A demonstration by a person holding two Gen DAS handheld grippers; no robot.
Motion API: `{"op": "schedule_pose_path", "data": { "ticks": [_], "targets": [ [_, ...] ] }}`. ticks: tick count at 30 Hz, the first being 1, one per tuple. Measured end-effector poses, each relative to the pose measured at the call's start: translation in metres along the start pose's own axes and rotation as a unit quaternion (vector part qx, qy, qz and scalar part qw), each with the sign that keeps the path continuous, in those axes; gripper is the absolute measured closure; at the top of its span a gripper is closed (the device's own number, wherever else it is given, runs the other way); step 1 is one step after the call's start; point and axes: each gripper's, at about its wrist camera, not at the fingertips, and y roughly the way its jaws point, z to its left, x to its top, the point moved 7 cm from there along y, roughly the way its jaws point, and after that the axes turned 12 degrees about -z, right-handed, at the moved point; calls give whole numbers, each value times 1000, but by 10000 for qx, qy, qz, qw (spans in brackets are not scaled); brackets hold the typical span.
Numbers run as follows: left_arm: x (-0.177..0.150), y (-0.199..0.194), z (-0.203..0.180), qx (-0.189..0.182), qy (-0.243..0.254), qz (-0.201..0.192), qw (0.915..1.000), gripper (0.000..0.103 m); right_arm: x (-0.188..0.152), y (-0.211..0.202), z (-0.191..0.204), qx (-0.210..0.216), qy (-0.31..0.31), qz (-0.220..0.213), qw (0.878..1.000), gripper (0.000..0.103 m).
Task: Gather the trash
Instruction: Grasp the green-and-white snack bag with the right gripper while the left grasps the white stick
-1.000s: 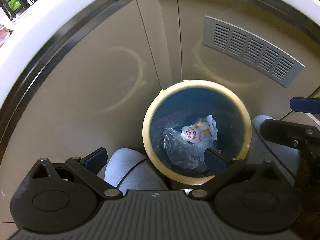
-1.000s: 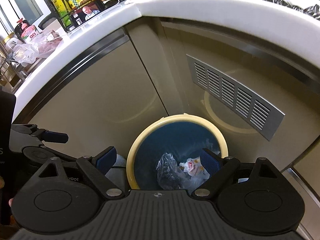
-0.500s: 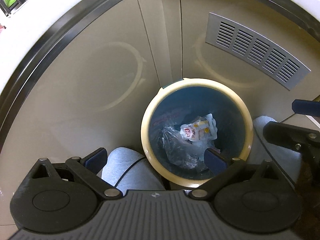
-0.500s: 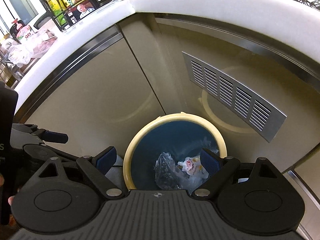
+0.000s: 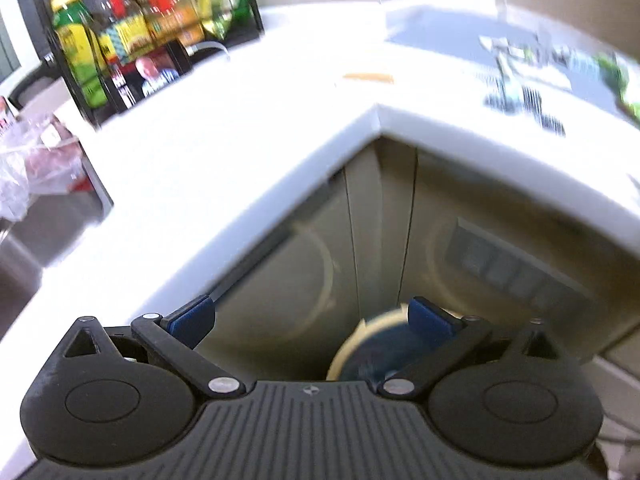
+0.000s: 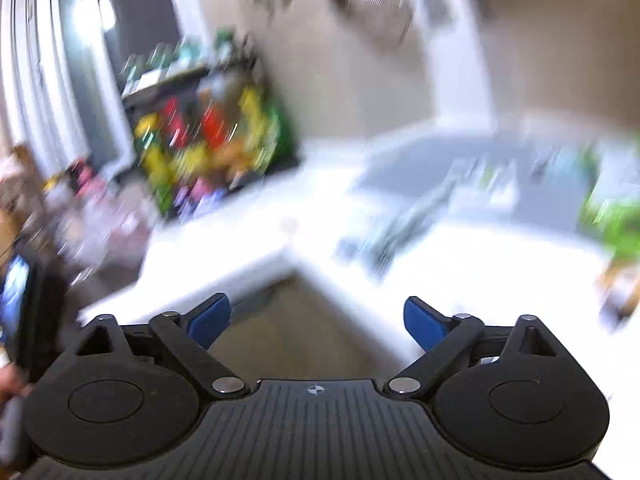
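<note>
1. While the left gripper [image 5: 311, 317] points down toward the corner of the cabinets, its blue pads [image 5: 192, 317] stand wide apart with nothing between them; the right-hand pad overlaps the bin's rim in that view.
2. Low between those fingers sits the trash bin [image 5: 360, 354], cream-rimmed and dark blue inside, on the floor against the beige cabinet doors [image 5: 280, 292]; its contents are too blurred to make out.
3. Above it runs the white L-shaped countertop [image 5: 224, 136]; a black rack of bottles [image 5: 132, 32] stands at its far left, and scattered litter [image 5: 520, 92] lies on the right stretch.
4. Although the right wrist view is heavily smeared, the right gripper [image 6: 316, 320] is plainly spread, empty, its jaws having just been opening further; it faces the counter's corner [image 6: 296, 256] and the colourful rack [image 6: 208, 140] beyond.
</note>
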Motion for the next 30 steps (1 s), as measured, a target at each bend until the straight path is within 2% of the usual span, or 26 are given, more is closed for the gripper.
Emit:
{"op": "schedule_pose_path", "data": {
  "ticks": [3,4,6,8,12,17,21,24,28,30],
  "targets": [
    [20,1,0,7,-60,-133,9999,0,31,15,-40,-745,-171,-466,9960,4],
    [26,2,-3,2,-61,-183,9998,0,38,20,-57,-1122,-178,-538,9921,4],
    [39,0,-8,-34,-56,-267,9996,0,48,28,-92,-1895,-247,-668,9793,4],
    [48,0,-15,-105,-39,-303,9995,0,56,36,-130,-2491,-282,-803,9647,3],
    [64,6,-33,-286,4,-293,9992,0,63,63,-196,-3366,-268,-637,9391,2],
    [99,16,-59,-375,156,-549,9977,0,62,98,-238,-3864,-266,-429,9210,0],
    [138,31,-83,-484,253,-767,9956,0,55,109,-253,-4027,-149,-296,9147,0],
    [167,52,-110,-822,225,-765,9934,0,47,115,-257,-3909,-94,-126,9203,0],
    [195,90,-153,-1335,236,-510,9895,0,45,111,-262,-3852,150,-137,9226,0],
    [202,107,-173,-1468,318,-400,9878,0,43,111,-265,-3854,260,-90,9223,0]
  ]
}}
